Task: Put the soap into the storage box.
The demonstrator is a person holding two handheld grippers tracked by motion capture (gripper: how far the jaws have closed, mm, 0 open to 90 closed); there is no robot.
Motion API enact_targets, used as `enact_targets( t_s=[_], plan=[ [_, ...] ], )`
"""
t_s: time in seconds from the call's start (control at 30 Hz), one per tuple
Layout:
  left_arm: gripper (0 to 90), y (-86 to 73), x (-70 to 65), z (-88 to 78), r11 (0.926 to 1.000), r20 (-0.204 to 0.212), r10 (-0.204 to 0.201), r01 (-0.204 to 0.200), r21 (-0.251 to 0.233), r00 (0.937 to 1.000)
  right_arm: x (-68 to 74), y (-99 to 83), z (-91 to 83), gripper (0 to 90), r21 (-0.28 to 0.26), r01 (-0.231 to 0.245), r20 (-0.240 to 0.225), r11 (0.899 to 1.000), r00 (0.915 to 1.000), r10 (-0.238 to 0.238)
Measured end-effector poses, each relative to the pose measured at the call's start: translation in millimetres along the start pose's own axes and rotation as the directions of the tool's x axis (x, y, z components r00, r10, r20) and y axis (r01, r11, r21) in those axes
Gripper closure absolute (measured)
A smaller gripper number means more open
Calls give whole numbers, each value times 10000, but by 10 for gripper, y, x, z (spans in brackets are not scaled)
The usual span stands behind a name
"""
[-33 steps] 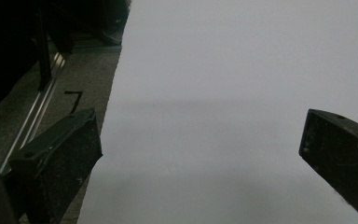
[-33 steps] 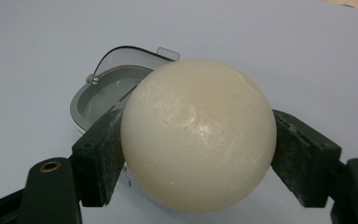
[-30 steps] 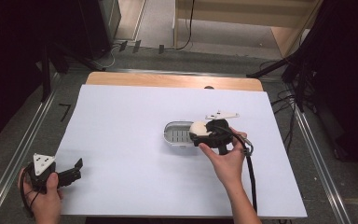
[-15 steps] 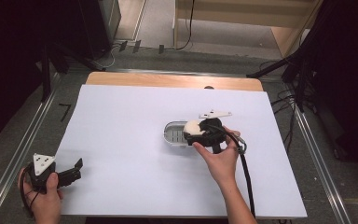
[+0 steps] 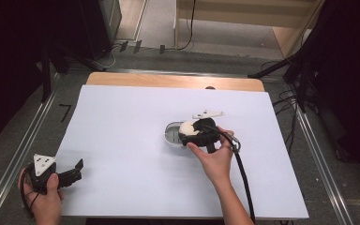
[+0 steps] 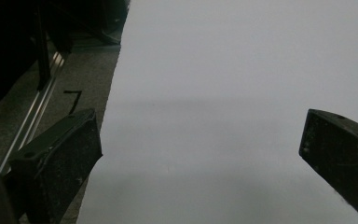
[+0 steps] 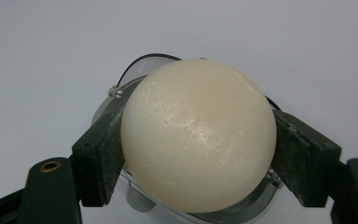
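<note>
At the near left corner of the table, the person's left hand (image 5: 44, 194) holds the left gripper (image 5: 77, 169) low over the white sheet (image 5: 122, 140) that covers the tabletop; its two black jaws stand wide apart with nothing between them, and in the left gripper view they frame bare white sheet (image 6: 223, 116) beside the grey floor and a metal rail (image 6: 32, 126). Farther in, right of centre, the right hand (image 5: 215, 157) grips the right gripper (image 5: 187, 131), whose black cable (image 5: 243, 183) trails back toward the near edge. Its jaws are pinched on a cream-white smooth ball (image 7: 198, 135), one pad pressed to each side. The ball (image 5: 186, 127) sits over a small oval metal dish (image 5: 172, 133) lying on the sheet; whether the ball touches the dish cannot be told. In the right gripper view the silvery dish rim (image 7: 242, 212) shows below and behind the ball. Beyond the sheet, a strip of bare wooden tabletop (image 5: 168, 80) runs along the far edge, then grey floor with black cables (image 5: 187, 28).
</note>
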State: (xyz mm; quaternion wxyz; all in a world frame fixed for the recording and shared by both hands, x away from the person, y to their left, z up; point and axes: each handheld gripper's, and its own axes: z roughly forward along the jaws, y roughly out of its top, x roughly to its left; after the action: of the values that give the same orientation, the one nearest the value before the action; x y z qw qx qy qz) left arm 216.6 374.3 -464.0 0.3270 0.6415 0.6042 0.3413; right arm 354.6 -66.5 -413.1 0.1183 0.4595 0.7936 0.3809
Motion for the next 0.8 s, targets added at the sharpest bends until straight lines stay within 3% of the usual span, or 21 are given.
enact_targets(
  t_s=[0.8],
  plan=[
    [0, 2, -1, 7, 10000, -43, -20, 20, 37, 10000, 48, -13, 231, 247, 513, -225, 381, 9984, 9991, 206]
  ],
)
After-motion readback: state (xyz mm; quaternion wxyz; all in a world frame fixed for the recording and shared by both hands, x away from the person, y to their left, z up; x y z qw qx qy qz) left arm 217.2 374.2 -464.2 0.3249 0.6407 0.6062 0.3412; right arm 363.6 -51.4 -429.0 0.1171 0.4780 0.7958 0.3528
